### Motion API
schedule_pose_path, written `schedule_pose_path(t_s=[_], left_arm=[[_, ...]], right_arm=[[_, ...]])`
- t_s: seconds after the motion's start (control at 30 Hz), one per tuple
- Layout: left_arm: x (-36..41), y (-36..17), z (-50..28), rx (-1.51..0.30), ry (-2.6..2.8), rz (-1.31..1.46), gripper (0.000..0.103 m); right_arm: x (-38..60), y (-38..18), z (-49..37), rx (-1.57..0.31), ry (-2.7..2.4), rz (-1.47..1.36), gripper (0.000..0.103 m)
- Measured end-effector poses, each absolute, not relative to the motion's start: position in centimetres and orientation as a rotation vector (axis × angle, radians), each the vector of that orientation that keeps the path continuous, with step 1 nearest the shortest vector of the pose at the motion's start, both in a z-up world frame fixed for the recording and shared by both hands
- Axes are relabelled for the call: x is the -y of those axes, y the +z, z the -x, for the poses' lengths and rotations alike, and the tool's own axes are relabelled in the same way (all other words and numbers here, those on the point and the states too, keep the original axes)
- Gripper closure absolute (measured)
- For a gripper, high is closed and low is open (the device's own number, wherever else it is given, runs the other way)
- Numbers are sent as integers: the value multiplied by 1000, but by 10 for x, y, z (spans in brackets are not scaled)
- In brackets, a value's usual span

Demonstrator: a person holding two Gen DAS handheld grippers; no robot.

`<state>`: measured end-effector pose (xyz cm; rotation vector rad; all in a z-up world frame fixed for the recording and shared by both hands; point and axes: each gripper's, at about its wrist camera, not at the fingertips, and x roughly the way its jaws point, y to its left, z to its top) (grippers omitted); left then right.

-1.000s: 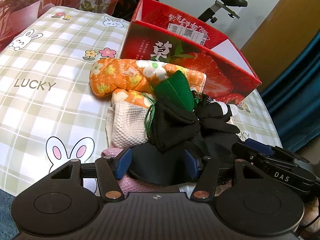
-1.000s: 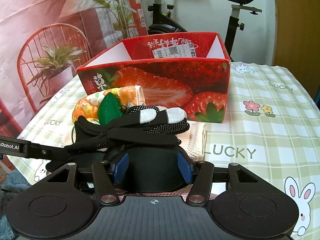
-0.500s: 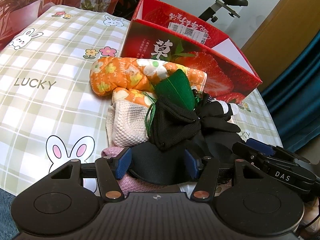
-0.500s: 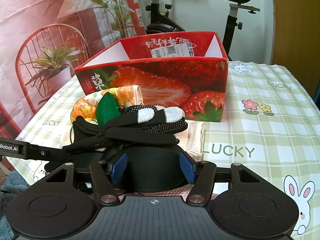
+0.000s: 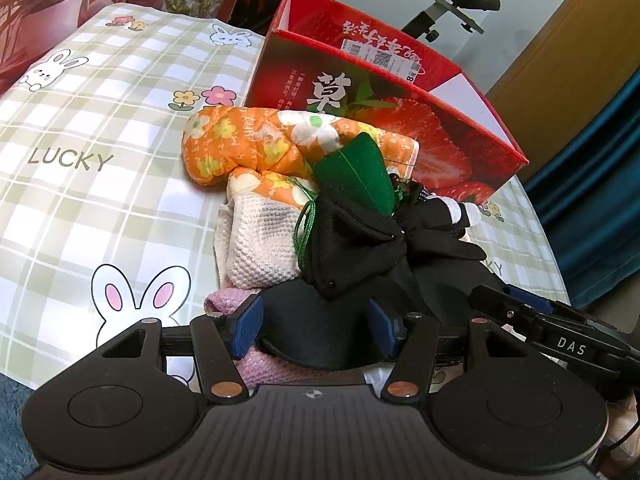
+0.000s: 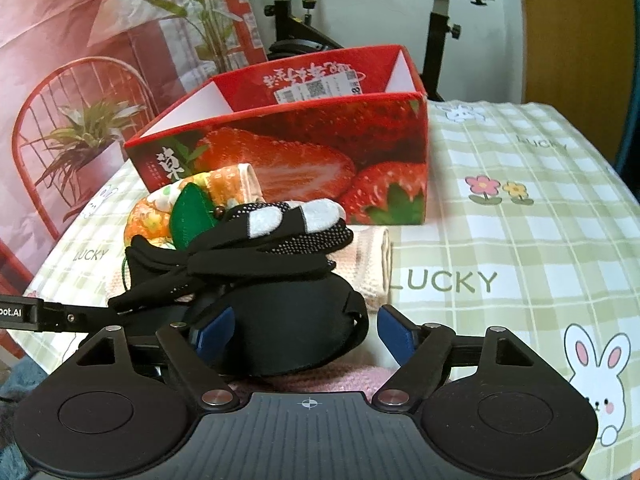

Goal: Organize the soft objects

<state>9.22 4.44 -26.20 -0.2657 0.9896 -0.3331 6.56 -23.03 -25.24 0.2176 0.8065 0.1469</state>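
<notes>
A pile of soft things lies in front of a red strawberry box: an orange flowered cloth, a green pouch, a cream knit cloth, black gloves, a pink cloth and a black padded item. My left gripper has its blue pads on both sides of the black padded item, shut on it. My right gripper is open around the same item, with a gap at its right pad.
The table has a green checked cloth with rabbits and "LUCKY" prints. An exercise bike stands behind the box. A red chair and plants are at the left. A blue curtain hangs at the right.
My right gripper has opened wider and shifted left a little; its right pad has come off the black item. My left gripper holds as before.
</notes>
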Motion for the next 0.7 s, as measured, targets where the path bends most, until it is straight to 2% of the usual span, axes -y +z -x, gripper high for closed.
schedule_pose_path(t_s=[0.17,0.37,0.47,0.6,0.7], left_arm=[[-43,-263,-92,-994,-329,267,43],[-42,-264,-92,-996,-328,265,43],[-43,-264,-91,-996,-327,268,43],[-45,-264,-92,-998,-322,285,43],[-54,-262,-91,-1005,-313,344,43]], right_arm=[[234,-257,-66,-809,159,-263,27],[229,-252,-63,-783,181,-241,37],[226,-249,-63,-772,190,-226,45],[227,-249,-63,-769,192,-223,65],[227,-248,-64,-772,202,-221,70]])
